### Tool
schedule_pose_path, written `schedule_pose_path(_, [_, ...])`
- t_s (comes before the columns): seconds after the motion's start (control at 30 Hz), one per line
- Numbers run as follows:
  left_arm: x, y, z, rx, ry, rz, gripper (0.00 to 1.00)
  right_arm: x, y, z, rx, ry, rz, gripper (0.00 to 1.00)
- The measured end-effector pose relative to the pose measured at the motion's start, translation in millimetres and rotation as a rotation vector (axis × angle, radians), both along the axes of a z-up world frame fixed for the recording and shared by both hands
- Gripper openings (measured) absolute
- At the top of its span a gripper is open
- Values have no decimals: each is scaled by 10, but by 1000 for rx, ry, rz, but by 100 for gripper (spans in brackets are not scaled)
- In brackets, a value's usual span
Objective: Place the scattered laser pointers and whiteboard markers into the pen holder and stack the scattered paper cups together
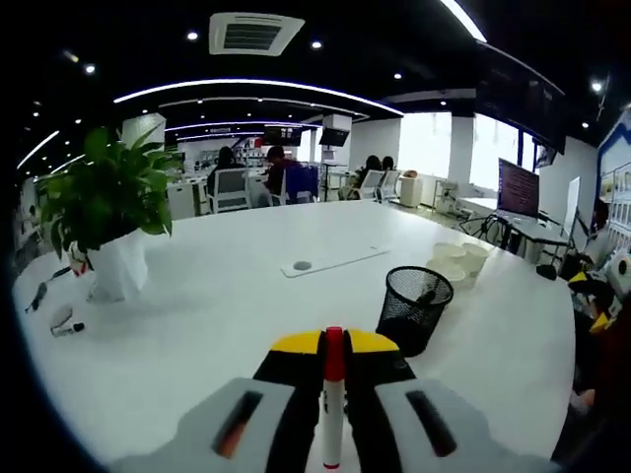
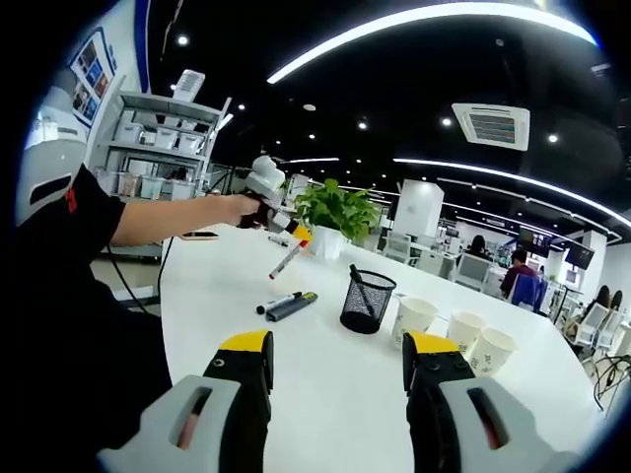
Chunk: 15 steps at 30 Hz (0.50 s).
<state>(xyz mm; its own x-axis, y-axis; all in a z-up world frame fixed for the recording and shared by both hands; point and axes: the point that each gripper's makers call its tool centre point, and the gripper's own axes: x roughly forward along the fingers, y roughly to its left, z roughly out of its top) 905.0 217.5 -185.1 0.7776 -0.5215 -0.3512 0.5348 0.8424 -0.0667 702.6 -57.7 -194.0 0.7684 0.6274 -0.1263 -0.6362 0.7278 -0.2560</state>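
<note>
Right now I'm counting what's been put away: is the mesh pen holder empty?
Not empty. The mesh pen holder stands upright with one dark pen leaning inside.

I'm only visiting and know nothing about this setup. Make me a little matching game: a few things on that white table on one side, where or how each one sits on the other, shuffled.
Things:
1. red-capped marker
2. mesh pen holder
3. paper cups
4. potted plant

Places or states:
A. standing upright and apart in a row
B. clamped in the left tool
C. near the table's far edge
D. between the loose pens and the cups

Pairs: 1-B, 2-D, 3-A, 4-C
</note>
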Motion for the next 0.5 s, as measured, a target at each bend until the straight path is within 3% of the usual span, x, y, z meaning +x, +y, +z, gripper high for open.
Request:
schedule_pose_path(0.2, [30,-32,188,-71,-32,-20,10,-2,5,10,1,-2,2,55])
schedule_pose_path(0.5, [54,15,317,-89,-69,-8,10,18,34,-25,-7,9,4,55])
